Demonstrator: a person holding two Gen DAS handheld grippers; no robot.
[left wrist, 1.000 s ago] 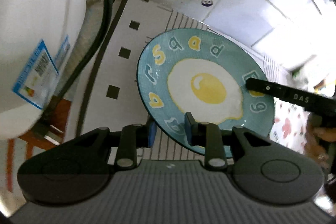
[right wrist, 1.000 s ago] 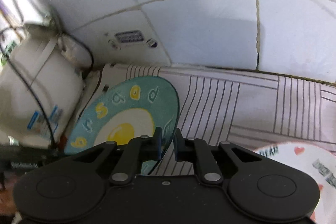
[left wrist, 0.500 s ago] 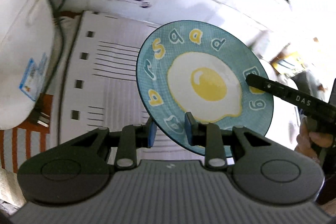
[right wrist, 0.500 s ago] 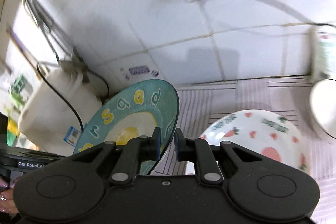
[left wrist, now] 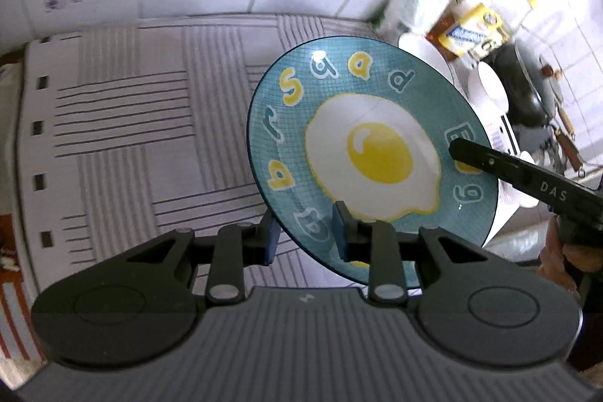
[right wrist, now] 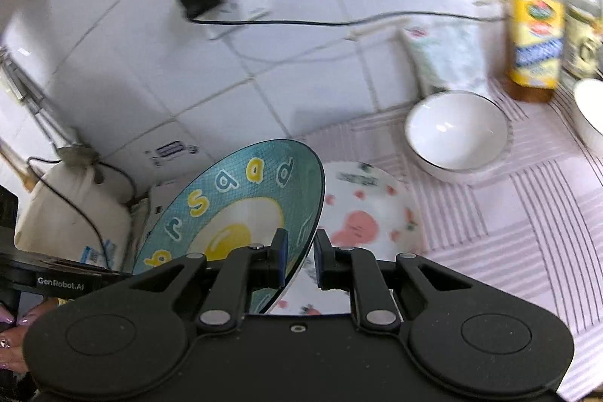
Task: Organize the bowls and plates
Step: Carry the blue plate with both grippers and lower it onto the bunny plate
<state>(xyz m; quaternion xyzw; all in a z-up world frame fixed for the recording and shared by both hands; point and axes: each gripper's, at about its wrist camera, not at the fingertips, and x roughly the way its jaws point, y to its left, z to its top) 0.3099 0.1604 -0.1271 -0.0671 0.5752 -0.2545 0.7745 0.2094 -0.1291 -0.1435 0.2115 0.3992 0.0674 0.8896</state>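
A teal plate (left wrist: 369, 153) with a fried-egg picture and letters hangs tilted in the air, held at two sides. My left gripper (left wrist: 305, 236) is shut on its near rim. My right gripper (right wrist: 299, 257) is shut on the opposite rim of the teal plate (right wrist: 233, 206), and one of its fingers (left wrist: 490, 162) reaches in from the right in the left wrist view. Under the teal plate lies a white plate with pink prints (right wrist: 369, 213). A white bowl (right wrist: 458, 134) stands behind it, and another white bowl (right wrist: 589, 108) shows at the right edge.
A striped cloth (left wrist: 132, 123) covers the counter below a tiled wall. A white rice cooker (right wrist: 71, 213) with a black cord stands at the left. An oil bottle (right wrist: 533, 36), a packet (right wrist: 444, 59) and a dark pan (left wrist: 527, 89) are at the right. A hand (right wrist: 15, 326) holds the left gripper.
Both grippers carried the teal plate up and rightward, away from the rice cooker. The pink-print plate and white bowls have come into the right wrist view.
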